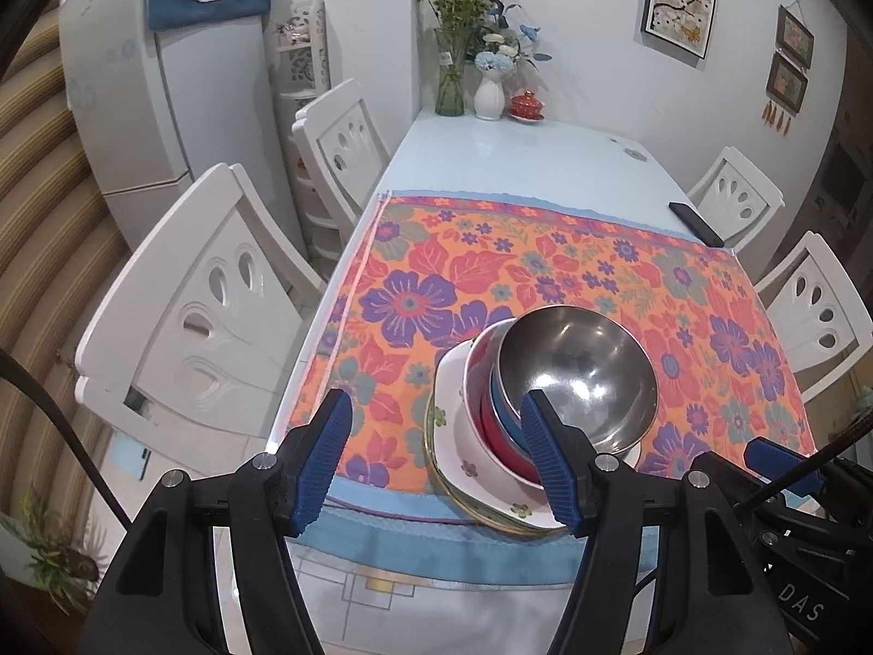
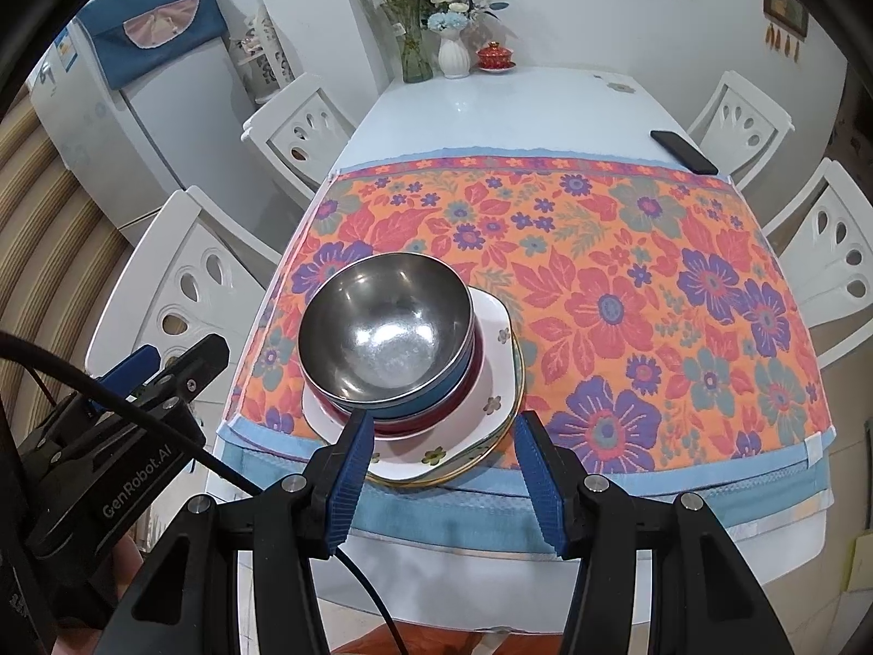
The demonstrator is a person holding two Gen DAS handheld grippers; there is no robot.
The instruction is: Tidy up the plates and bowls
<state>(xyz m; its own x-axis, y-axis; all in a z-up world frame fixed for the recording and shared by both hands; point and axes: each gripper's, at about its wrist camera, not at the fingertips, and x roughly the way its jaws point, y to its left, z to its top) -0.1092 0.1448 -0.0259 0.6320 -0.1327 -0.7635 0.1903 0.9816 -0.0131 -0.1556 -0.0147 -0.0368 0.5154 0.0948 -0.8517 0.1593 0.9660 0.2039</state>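
Steel bowl (image 2: 384, 327) atop nested bowls, plates (image 2: 491, 409), stacked at floral cloth (image 2: 627, 273) near edge. L gripper (image 1: 436, 458), R gripper (image 2: 444, 477) spread, empty. Cloth right half open.

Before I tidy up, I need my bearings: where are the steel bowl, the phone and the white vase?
steel bowl (image 2: 384, 327), right wrist view, inner bottom.
phone (image 2: 683, 152), right wrist view, middle of its face.
white vase (image 1: 488, 93), left wrist view, ribbed body.

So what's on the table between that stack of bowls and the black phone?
Nothing stands there: only bare flowered cloth runs from the stack of bowls up to the black phone, which lies just past the cloth's far right corner. The right wrist view shows it best.
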